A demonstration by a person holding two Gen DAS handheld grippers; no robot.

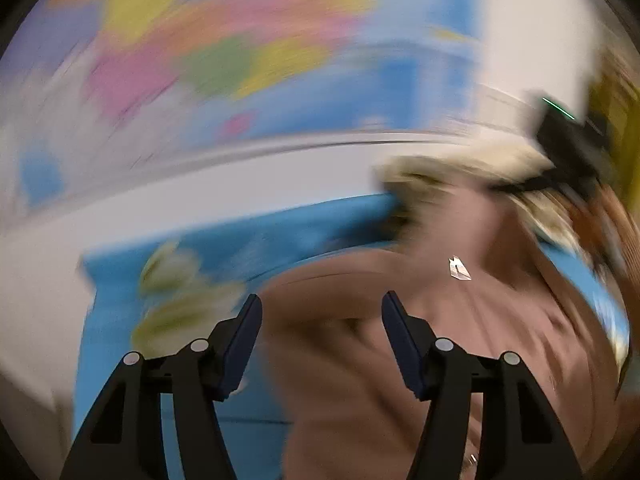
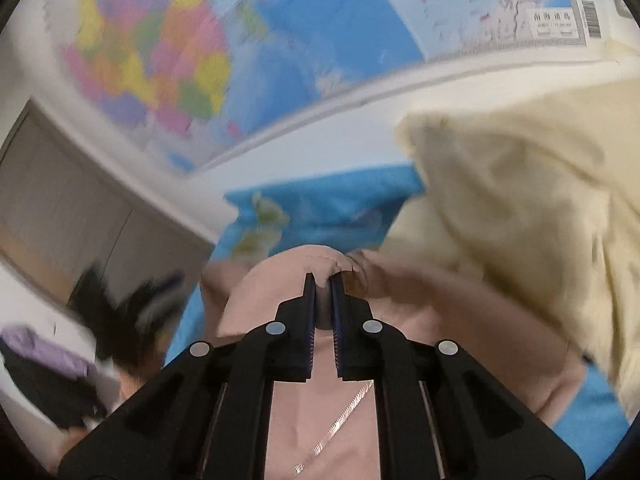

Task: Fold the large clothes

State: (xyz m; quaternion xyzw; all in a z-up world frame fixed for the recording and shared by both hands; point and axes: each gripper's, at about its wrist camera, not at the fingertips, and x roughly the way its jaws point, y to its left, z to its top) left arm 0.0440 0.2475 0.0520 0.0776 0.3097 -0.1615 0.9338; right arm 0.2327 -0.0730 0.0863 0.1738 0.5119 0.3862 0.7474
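A large pink garment with a cream fleece lining (image 1: 460, 320) lies bunched on a blue printed cover (image 1: 120, 280). My left gripper (image 1: 322, 300) is open and empty, hovering over the garment's left part; this view is blurred. My right gripper (image 2: 323, 278) is shut on a fold of the pink garment (image 2: 280, 276) and holds it up. The garment's zipper (image 2: 340, 420) runs under the right gripper. The cream lining (image 2: 520, 220) bulges at the right. My right gripper also shows in the left wrist view (image 1: 568, 148), far right, blurred.
A coloured wall map (image 2: 280, 40) hangs behind the bed on a white wall. A grey cabinet (image 2: 60, 208) stands at the left. Dark and purple clothes (image 2: 48, 360) lie at the lower left. The blue cover (image 2: 320, 208) has a yellow-green print.
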